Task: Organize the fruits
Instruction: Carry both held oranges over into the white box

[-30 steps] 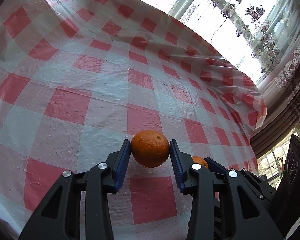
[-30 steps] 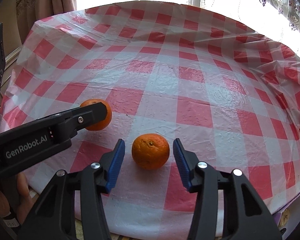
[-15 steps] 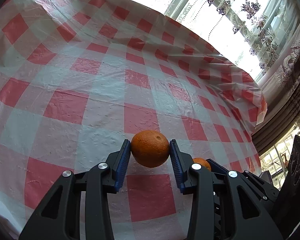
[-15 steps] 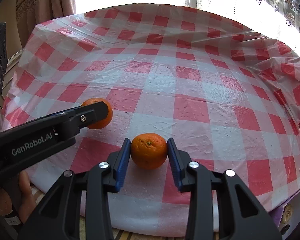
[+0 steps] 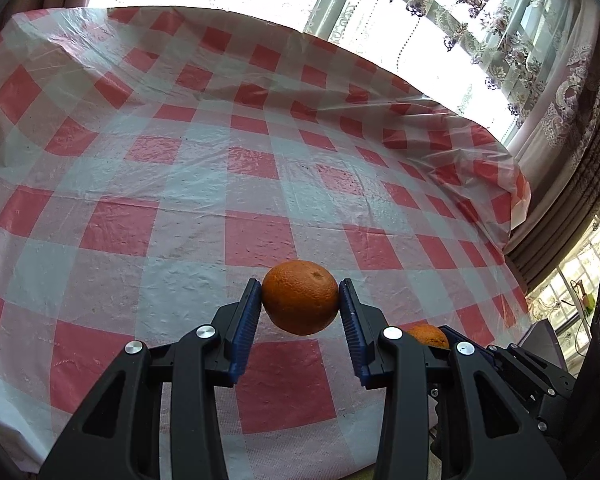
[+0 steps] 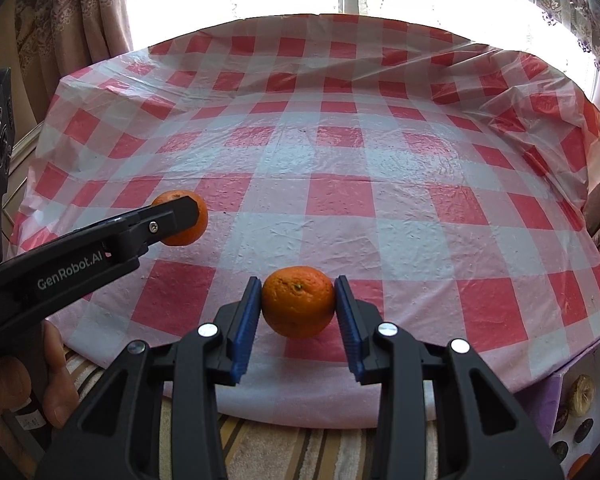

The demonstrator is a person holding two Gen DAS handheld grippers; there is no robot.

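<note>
My left gripper [image 5: 300,300] is shut on an orange [image 5: 300,297] and holds it a little above the red and white checked tablecloth [image 5: 260,168]. My right gripper [image 6: 297,300] is shut on a second orange [image 6: 298,301], also lifted off the cloth near the table's front edge. In the left wrist view the second orange [image 5: 427,335] peeks out behind my right finger. In the right wrist view the first orange [image 6: 188,224] shows at the left, partly hidden by the left gripper's finger [image 6: 168,222].
The table edge [image 6: 340,420] lies just below my right gripper, with a striped surface under it. Curtains [image 5: 572,92] and bright windows stand behind the table. Small dark round items [image 6: 580,432] lie at the lower right off the table.
My right gripper closed on the second orange and lifted it. Both grippers have pulled back and up, so more of the table and the windows shows.
</note>
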